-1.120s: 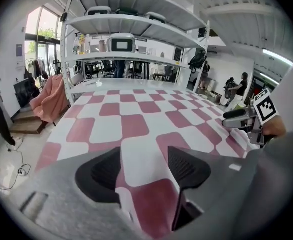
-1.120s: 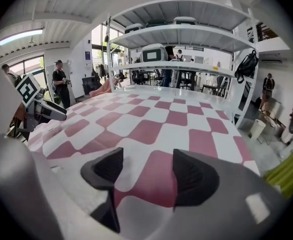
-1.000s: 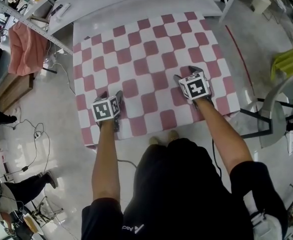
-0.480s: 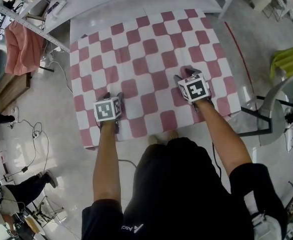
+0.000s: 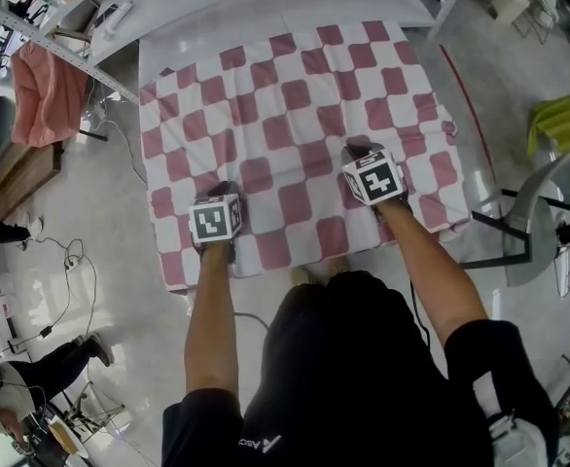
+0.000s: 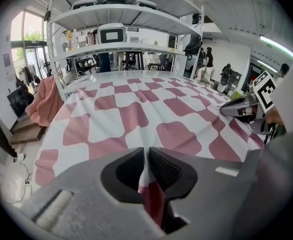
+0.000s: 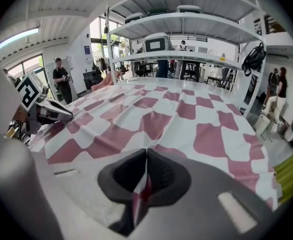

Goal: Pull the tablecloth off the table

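Left tool (image 6: 146,159) is closing, its jaws nipping a raised fold of the pink-and-white checked tablecloth (image 5: 295,115) near the front edge. Right tool (image 7: 146,160) is clamped tight on another fold. The cloth lies spread over the surface (image 5: 266,13), creased at both grips.

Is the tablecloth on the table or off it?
On it: the tablecloth lies spread across the table, wrinkled slightly near the front edge.
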The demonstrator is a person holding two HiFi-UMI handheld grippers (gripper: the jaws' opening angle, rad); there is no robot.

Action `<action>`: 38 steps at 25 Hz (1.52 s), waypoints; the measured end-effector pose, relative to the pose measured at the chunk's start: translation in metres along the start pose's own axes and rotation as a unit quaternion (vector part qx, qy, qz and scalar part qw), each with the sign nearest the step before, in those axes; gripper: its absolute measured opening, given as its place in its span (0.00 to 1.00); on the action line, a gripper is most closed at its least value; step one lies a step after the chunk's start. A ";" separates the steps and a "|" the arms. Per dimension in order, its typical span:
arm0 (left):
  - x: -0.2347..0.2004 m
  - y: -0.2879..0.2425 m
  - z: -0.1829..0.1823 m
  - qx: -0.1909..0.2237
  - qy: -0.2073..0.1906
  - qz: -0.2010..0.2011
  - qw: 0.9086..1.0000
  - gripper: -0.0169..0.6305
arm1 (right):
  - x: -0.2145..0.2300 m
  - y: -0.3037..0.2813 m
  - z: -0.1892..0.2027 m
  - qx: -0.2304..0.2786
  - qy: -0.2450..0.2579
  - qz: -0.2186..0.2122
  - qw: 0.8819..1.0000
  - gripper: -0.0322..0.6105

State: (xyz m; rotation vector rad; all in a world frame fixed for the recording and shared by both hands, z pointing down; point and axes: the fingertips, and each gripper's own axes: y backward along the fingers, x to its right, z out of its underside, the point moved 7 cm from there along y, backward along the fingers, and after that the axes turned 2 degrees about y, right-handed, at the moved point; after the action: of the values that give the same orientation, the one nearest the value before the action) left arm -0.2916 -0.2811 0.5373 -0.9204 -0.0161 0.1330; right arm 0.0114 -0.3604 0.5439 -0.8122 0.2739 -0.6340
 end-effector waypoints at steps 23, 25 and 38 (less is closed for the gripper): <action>0.014 0.062 0.027 0.198 0.034 0.114 0.973 0.04 | -0.079 0.028 0.029 0.049 -0.019 -0.109 0.993 0.05; 0.020 0.073 0.032 0.214 0.028 0.138 0.967 0.04 | -0.088 0.037 0.034 0.059 -0.022 -0.114 0.991 0.05; 0.042 0.161 0.056 0.331 0.060 0.186 0.923 0.04 | -0.124 0.122 0.051 0.178 -0.055 -0.179 0.966 0.05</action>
State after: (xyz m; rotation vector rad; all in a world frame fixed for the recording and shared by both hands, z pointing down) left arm -0.2714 -0.1350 0.4413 -0.2420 0.3045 0.4082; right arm -0.0112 -0.1900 0.4860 -0.5477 -0.0925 -0.9428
